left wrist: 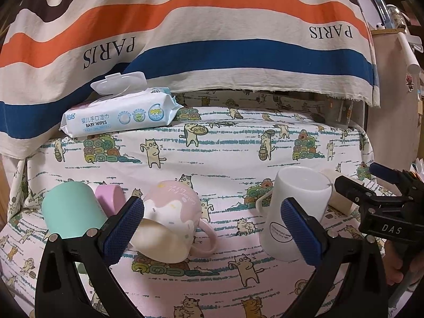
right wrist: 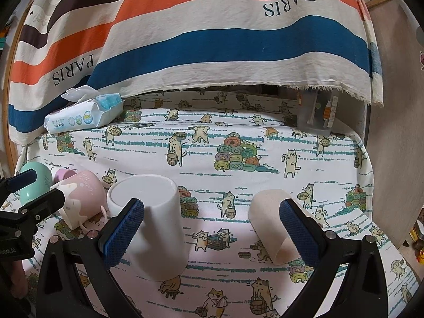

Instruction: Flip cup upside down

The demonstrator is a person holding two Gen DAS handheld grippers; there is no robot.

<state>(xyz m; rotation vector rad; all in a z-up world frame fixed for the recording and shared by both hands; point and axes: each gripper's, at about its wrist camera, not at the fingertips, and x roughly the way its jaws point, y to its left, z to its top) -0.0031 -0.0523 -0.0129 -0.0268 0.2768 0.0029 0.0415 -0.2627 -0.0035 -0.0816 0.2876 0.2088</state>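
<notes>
Several cups stand in a row on the cat-print cloth. A pink and cream mug is upside down, handle toward me. A white mug is upside down. A beige paper cup is upside down at the right. A mint cup and a small lilac cup are at the left. My left gripper is open and empty, between the pink mug and the white mug. My right gripper is open and empty, between the white mug and the paper cup.
A pack of baby wipes with its lid open lies at the back left. A striped PARIS cloth hangs behind. A clear container stands at the back right. A wooden panel borders the right side.
</notes>
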